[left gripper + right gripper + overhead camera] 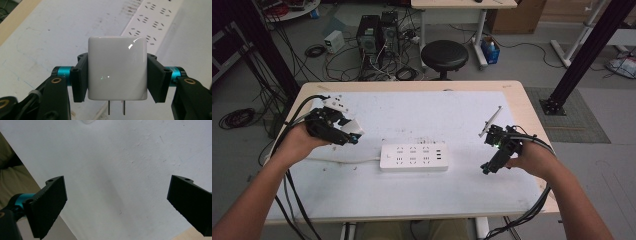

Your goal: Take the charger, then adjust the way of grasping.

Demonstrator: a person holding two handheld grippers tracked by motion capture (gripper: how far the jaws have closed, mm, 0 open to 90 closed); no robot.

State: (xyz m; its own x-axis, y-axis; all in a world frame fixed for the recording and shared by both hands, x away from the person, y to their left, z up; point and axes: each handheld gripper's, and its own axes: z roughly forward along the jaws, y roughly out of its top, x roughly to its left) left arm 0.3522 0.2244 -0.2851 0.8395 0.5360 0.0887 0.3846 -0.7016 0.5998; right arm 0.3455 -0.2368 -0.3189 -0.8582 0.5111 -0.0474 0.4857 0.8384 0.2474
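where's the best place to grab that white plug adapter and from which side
Grip the white plug adapter on its two flat side faces, as the left gripper does, coming from the end opposite the prongs. Those faces are parallel and the prongs stay free.

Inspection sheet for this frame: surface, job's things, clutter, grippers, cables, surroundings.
Surface: white mat on wooden table, scuffed.
Job's things: white charger, two prongs showing; white power strip lying mid-mat.
Clutter: nothing seen.
Grippers: left gripper shut on the charger, held above the mat; right gripper open, nothing between its jaws.
Cables: strip's white cord runs left; black gripper cables trail off.
Surroundings: black stool, computer towers, floor wiring.
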